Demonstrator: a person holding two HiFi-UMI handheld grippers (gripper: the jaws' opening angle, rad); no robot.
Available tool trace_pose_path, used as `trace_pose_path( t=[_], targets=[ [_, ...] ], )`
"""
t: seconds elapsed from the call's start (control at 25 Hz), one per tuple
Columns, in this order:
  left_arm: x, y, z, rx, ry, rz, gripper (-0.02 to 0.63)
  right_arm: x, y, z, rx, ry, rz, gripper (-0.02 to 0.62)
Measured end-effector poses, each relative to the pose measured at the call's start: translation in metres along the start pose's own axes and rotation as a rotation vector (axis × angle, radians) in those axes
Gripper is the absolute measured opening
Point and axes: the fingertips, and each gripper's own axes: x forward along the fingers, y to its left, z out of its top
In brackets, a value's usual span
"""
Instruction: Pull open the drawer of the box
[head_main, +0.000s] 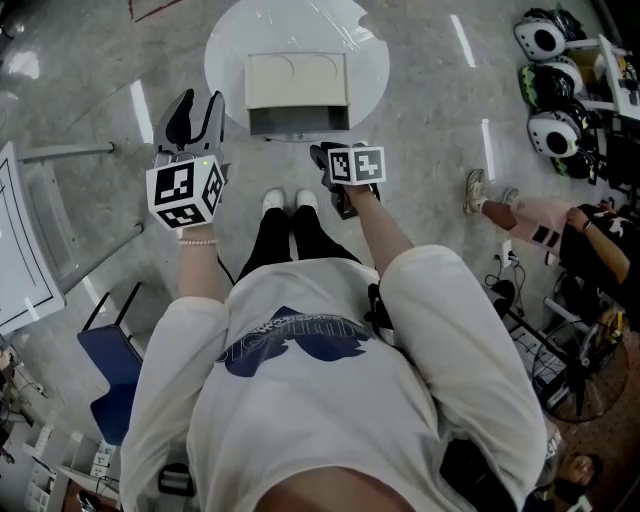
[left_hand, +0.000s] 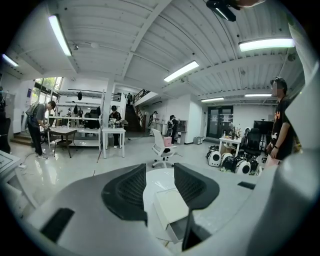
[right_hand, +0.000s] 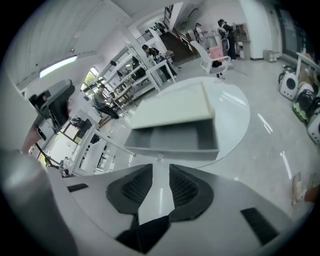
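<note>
A cream box (head_main: 297, 80) stands on a round white table (head_main: 230, 60), and its grey drawer (head_main: 298, 122) is pulled out toward me. My right gripper (head_main: 325, 155) is just in front of the drawer's right part. In the right gripper view the drawer (right_hand: 172, 140) shows empty below the box (right_hand: 175, 107). Its small knob (right_hand: 159, 158) sits just beyond my right gripper (right_hand: 160, 167), whose jaws stand apart with nothing between them. My left gripper (head_main: 200, 105) hangs open to the left of the table. In its own view the left gripper (left_hand: 160, 167) frames the box (left_hand: 170, 207) from a distance.
White shoes (head_main: 290, 200) stand close to the table's near edge. A blue chair (head_main: 110, 370) is at the lower left, beside a white board (head_main: 20, 250). Several helmets (head_main: 550, 40) and a seated person (head_main: 560, 220) are on the right.
</note>
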Motion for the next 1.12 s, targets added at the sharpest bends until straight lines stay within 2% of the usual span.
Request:
trace_pose_path(
  t=[0.12,0.32,0.4,0.52,0.6,0.68,0.76,0.88,1.12],
  targets=[
    [-0.018,-0.002,0.024,0.003,-0.062,0.011,0.158,-0.072,-0.002,0.053,-0.048,-0.206,0.003,0.095],
    [-0.053,-0.017,0.073,0.007,-0.190,0.017,0.158,-0.227,0.032,0.167,-0.091,-0.718,0.030,0.067],
    [-0.063,-0.029,0.095,0.018,-0.245,0.010,0.152,-0.284,0.059,0.197,-0.178,-0.891,0.026,0.037],
    [-0.074,-0.049,0.127,0.063,-0.299,-0.005,0.115,-0.345,0.103,0.219,-0.355,-1.067,-0.009,0.018],
    [-0.081,-0.062,0.149,0.097,-0.337,0.001,0.081,-0.374,0.127,0.225,-0.471,-1.154,-0.060,0.005],
    [-0.090,-0.074,0.171,0.116,-0.387,0.006,0.017,-0.395,0.145,0.226,-0.570,-1.227,-0.111,-0.002],
    [-0.095,-0.082,0.187,0.137,-0.420,0.007,0.008,-0.407,0.156,0.226,-0.625,-1.278,-0.143,-0.002],
    [-0.096,-0.086,0.196,0.159,-0.425,0.019,0.008,-0.411,0.160,0.226,-0.622,-1.311,-0.142,-0.002],
    [-0.094,-0.084,0.195,0.143,-0.408,0.030,0.008,-0.409,0.155,0.225,-0.593,-1.307,-0.127,-0.002]
  ],
)
